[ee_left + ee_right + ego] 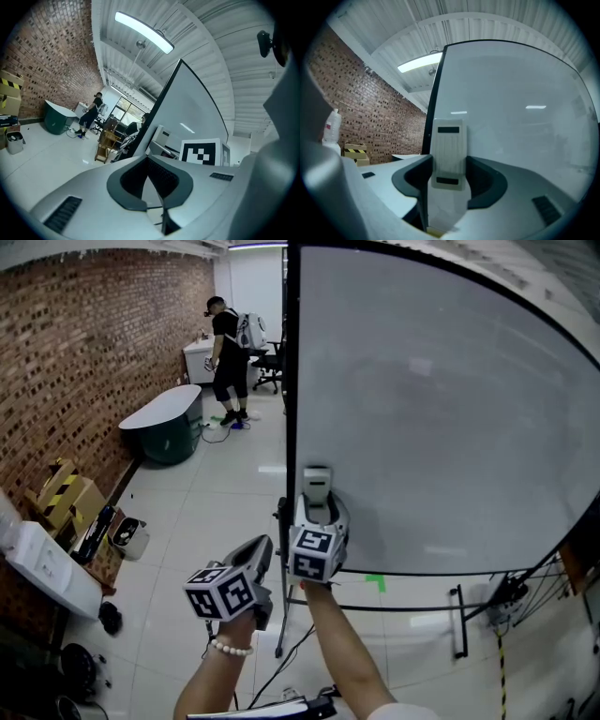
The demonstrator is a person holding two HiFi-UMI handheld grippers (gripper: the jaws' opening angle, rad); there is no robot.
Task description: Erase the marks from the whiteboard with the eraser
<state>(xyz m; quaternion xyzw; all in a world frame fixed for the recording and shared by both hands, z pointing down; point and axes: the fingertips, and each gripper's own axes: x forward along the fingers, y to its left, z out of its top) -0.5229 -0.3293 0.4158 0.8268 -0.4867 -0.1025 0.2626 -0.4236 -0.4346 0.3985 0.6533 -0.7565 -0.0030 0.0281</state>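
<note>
A large whiteboard (441, 418) in a black frame stands upright on the right; I see only faint grey smudges on it. My right gripper (319, 514) is shut on a pale grey eraser (317, 486), which stands up against the board's lower left corner. In the right gripper view the eraser (449, 154) sits upright between the jaws, with the whiteboard (515, 108) right behind it. My left gripper (263, 555) hangs lower left of the right one, away from the board. In its own view the left gripper (148, 159) has its jaws together, with nothing in them.
A person (226, 351) stands far back by a white counter. A dark tub (169, 426) and cardboard boxes (66, 495) line the brick wall on the left. The board's stand legs (458, 624) and cables lie on the tiled floor below.
</note>
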